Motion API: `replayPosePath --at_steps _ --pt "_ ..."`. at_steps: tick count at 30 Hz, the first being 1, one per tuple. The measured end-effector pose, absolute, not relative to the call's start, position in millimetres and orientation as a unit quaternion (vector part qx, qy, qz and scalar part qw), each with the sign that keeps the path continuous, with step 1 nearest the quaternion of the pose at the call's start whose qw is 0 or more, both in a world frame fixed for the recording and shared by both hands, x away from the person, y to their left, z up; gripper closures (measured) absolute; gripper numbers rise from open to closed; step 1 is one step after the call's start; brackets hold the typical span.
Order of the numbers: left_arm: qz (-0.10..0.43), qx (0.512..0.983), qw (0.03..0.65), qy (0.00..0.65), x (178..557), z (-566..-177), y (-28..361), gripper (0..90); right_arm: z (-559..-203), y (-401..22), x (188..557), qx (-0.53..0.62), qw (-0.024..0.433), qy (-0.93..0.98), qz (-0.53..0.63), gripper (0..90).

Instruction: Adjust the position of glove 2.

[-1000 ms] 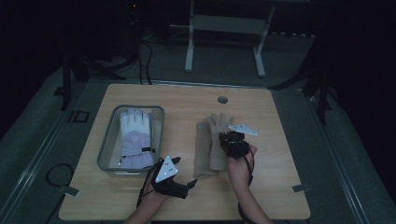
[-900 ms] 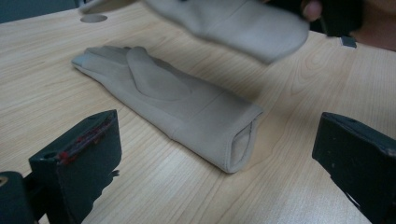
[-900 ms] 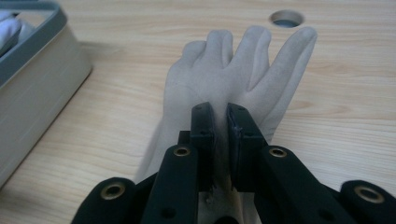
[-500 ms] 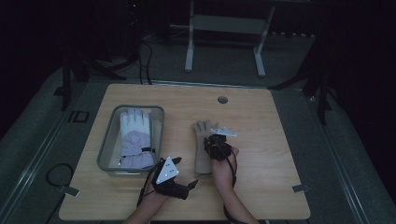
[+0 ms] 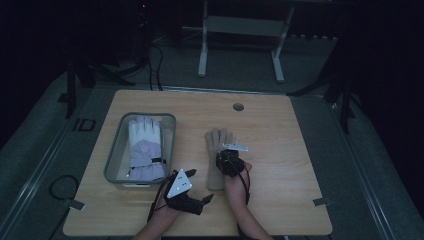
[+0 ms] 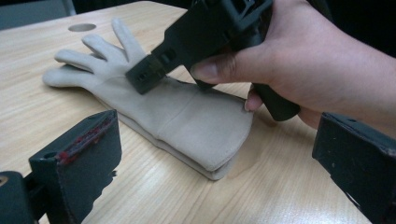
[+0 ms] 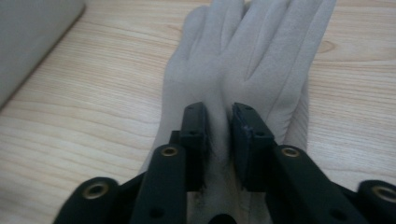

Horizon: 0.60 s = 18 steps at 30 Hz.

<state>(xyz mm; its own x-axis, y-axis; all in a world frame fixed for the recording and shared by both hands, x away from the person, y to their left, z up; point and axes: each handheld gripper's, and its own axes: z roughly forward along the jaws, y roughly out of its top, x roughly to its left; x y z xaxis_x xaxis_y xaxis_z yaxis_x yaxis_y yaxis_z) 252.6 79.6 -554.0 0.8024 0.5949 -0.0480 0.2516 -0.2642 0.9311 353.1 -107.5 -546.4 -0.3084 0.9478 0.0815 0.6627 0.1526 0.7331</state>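
Your right gripper point(image 7: 219, 121) pinches a fold of the beige glove point(image 7: 243, 60), jaws just loosened. It is soft and light; grip the cuff.

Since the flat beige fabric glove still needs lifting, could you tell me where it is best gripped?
Grip the beige fabric glove at its open cuff edge, coming in low from the person's side: it lies flat, and there the layered edge stands proud of the wooden table.

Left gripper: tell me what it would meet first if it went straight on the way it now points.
The left gripper, jaws open, points across the table at the cuff end of the beige glove, so it would probably meet that first. The right gripper sits farther along on the glove.
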Motion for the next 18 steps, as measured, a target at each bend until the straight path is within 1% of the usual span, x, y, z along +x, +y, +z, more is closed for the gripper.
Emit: replayPosePath --at_steps 2,4,6,8,10,12,14,16,18 --pt "0.15 0.782 0.541 0.27 253.5 -554.8 79.1 1.4 -543.8 -109.4 352.9 0.542 0.203 0.735 0.353 66.2" --pt "0.157 0.785 0.537 0.267 254.1 -555.2 78.2 1.4 -539.2 -113.6 352.1 0.534 0.191 0.734 0.375 53.9" --pt "0.158 0.783 0.54 0.264 254.6 -555.6 77.6 1.4 -535.1 -117.9 354.1 0.51 0.175 0.749 0.384 39.1" --pt "0.155 0.785 0.537 0.268 255.5 -555.6 76.9 1.7 -531.3 -124.3 354.1 0.496 0.178 0.754 0.391 29.9" --pt "0.155 0.786 0.532 0.275 255.9 -555.5 76.1 1.8 -528.7 -132.1 355.2 0.476 0.167 0.767 0.396 16.2" --pt "0.157 0.785 0.529 0.281 255.8 -555.2 75.4 2.6 -526.8 -141.2 355.9 0.458 0.149 0.775 0.409 13.2" --pt "0.167 0.783 0.528 0.282 254.4 -555.0 74.3 2.9 -526.2 -149.4 356.4 0.441 0.152 0.794 0.39 13.4" --pt "0.157 0.785 0.531 0.279 254.3 -554.9 72.7 2.9 -526.4 -160.1 357.0 0.419 0.135 0.802 0.403 15.3" --pt "0.144 0.789 0.532 0.272 254.3 -555.2 70.4 2.9 -526.8 -166.8 356.8 0.4 0.149 0.812 0.399 14.9"
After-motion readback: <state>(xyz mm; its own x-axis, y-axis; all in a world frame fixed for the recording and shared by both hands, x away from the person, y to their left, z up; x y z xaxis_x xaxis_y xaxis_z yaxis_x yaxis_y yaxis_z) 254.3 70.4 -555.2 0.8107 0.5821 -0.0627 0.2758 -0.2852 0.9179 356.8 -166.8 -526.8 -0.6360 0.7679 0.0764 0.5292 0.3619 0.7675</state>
